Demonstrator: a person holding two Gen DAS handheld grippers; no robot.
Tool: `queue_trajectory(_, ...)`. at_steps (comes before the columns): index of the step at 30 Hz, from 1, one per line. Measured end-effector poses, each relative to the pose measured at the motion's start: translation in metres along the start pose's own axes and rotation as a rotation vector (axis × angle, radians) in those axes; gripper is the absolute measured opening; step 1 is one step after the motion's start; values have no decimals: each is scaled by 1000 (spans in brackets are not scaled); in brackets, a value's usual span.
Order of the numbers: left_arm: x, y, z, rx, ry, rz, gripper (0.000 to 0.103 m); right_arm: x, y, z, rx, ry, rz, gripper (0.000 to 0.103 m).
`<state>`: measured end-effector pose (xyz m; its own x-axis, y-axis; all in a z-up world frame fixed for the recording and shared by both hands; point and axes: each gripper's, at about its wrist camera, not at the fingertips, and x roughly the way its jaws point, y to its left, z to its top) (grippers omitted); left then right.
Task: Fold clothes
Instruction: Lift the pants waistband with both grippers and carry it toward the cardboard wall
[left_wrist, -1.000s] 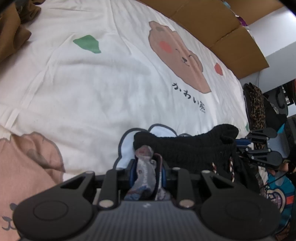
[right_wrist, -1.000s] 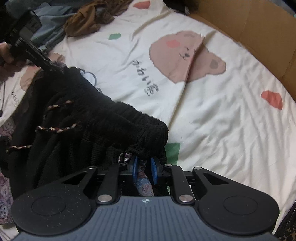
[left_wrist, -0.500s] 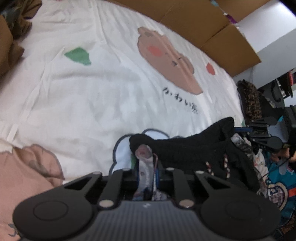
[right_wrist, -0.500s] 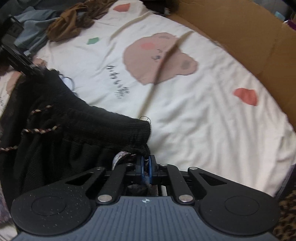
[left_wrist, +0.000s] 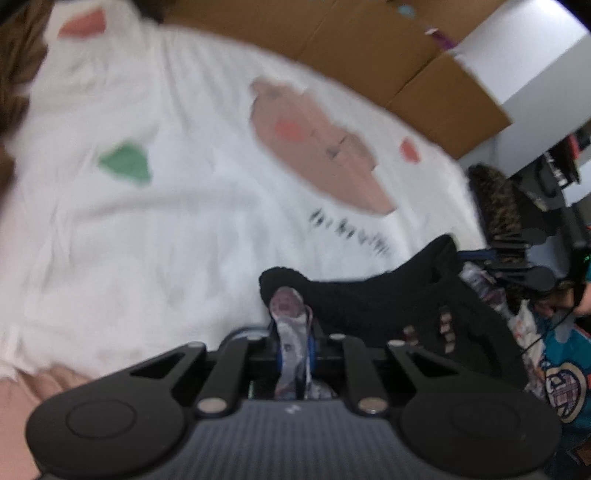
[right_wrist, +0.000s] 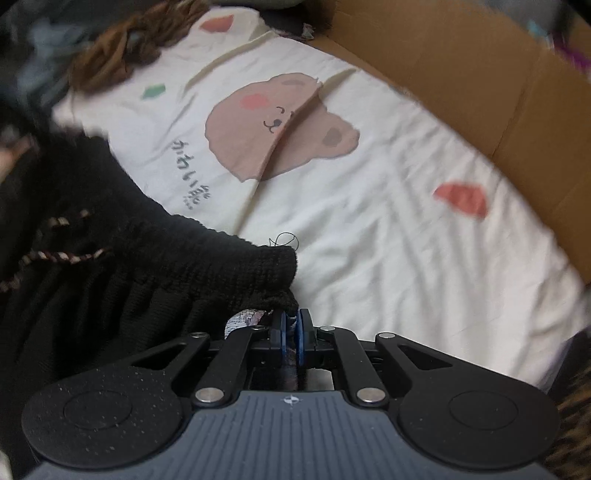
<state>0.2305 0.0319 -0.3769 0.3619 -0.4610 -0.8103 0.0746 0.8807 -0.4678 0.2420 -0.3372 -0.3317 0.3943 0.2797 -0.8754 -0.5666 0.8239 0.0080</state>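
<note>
A black knit garment (left_wrist: 388, 306) with a ribbed waistband and a striped drawstring (right_wrist: 55, 254) hangs stretched between my two grippers above the bed. My left gripper (left_wrist: 293, 332) is shut on one waistband corner, where a pale patterned lining (left_wrist: 291, 332) shows between the blue pads. My right gripper (right_wrist: 290, 328) is shut on the other corner of the garment (right_wrist: 155, 273). The right gripper also shows far right in the left wrist view (left_wrist: 517, 254).
A white bedsheet (right_wrist: 369, 240) with a brown bear print (right_wrist: 273, 125) and coloured patches covers the bed. Cardboard panels (right_wrist: 480, 85) line its far edge. A brown garment (right_wrist: 118, 62) and other clothes lie at the far left corner. A leopard-print item (left_wrist: 495, 199) lies beyond the bed.
Both grippers have lifted and carried the black garment further over the sheet, towards the bear print. Both stay shut. The views are blurred by motion.
</note>
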Motion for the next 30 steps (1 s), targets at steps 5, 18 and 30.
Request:
queue_trajectory(5, 0, 17, -8, -100, -1, -45, 21, -16, -31, -6, 153, -47, 44, 15)
queue_trajectory(18, -1, 24, -5, -137, -8, -77, 23, 10, -38, -1, 258, 5, 201, 51)
queue_trajectory(30, 14, 33, 3, -123, 57, -147, 23, 34, -5, 9, 7, 147, 200, 36)
